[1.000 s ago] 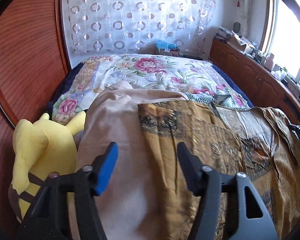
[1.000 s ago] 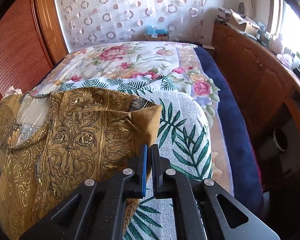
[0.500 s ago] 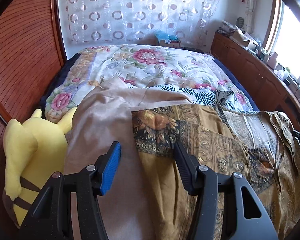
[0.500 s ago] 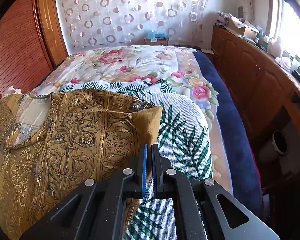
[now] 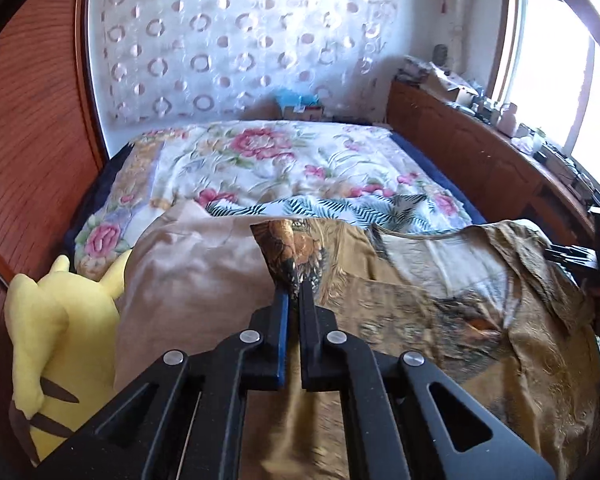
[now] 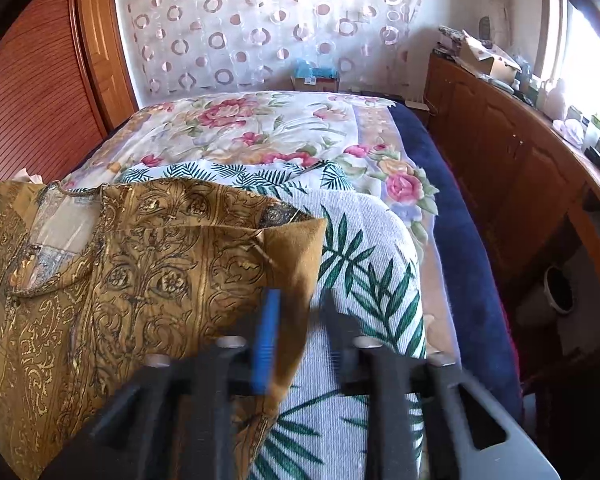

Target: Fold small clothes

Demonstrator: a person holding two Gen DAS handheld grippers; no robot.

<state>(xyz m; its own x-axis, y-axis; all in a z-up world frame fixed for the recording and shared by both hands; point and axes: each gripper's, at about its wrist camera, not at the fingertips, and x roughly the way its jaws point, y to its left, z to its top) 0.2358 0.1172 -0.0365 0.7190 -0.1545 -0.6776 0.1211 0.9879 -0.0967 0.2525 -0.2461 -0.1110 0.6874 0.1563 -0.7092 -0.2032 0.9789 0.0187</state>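
Note:
A gold patterned garment (image 5: pixel 440 312) lies spread on the near end of the bed. My left gripper (image 5: pixel 294 292) is shut on the garment's left corner, which stands up pinched between the fingers. In the right wrist view the same garment (image 6: pixel 132 280) lies at the left, its right edge folded over. My right gripper (image 6: pixel 298 304) is open, its jaws apart, with the garment's right edge lying loose between the fingers.
A yellow plush toy (image 5: pixel 48 328) sits at the bed's left edge beside a beige cloth (image 5: pixel 188 272). A leaf-print cloth (image 6: pixel 364 280) lies under the garment on the floral bedspread (image 6: pixel 260 128). A wooden cabinet (image 6: pixel 520 168) runs along the right side.
My left gripper has shut on the garment's left corner; it was open before. My right gripper has opened and let go of the garment's right edge.

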